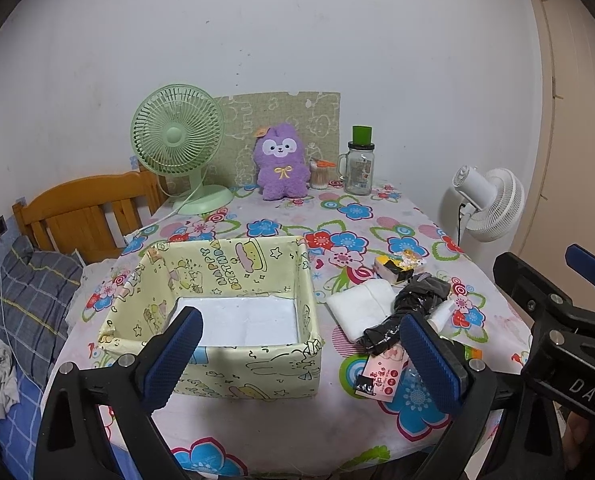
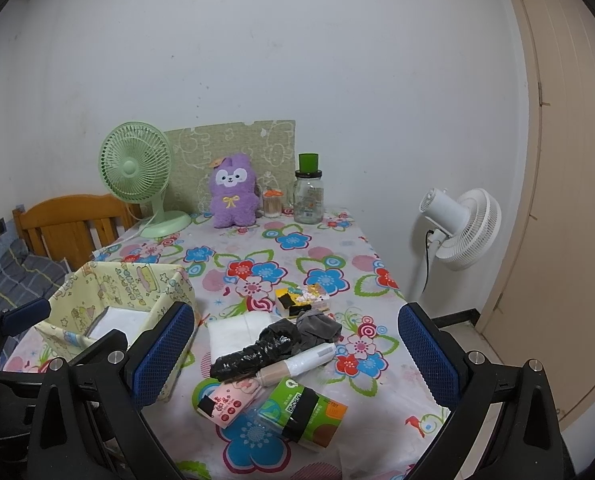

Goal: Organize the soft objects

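I have both grippers spread wide and empty: the left hangs over the box, the right over the soft pile beside it on the table.

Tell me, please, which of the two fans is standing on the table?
The green fan, on the flowered table beside the purple plush. The white fan stands on a pole beyond the table's right edge.
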Tool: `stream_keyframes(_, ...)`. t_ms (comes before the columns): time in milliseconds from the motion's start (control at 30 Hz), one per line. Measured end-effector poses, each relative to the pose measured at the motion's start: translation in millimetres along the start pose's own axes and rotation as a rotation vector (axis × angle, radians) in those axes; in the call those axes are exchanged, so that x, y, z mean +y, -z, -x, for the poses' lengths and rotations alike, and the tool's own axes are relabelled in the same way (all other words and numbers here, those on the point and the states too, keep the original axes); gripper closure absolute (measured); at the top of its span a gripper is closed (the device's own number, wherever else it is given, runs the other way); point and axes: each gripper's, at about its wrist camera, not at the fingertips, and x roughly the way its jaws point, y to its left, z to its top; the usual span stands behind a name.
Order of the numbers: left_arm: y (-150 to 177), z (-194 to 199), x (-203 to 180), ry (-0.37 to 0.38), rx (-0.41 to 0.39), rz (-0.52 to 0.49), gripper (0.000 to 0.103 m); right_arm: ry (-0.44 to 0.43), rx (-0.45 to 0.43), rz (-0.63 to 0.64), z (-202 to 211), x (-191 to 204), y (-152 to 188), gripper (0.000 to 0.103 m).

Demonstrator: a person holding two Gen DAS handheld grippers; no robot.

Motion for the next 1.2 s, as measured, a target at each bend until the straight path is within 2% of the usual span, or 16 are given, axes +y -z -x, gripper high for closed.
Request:
stream_keyframes(667,2.9,-7.3,-5.9,0.028,0.016,-0.011,0.004,0.003,0.009,0.009,-3.6,1.2,2.0,0.0)
stream_keyframes(1200,22.2,-31.2,-25.8,0.098,0.058,-0.022,0.004,-0.018,0.041,0.014,-21.9,-7.2,19.8,0.0)
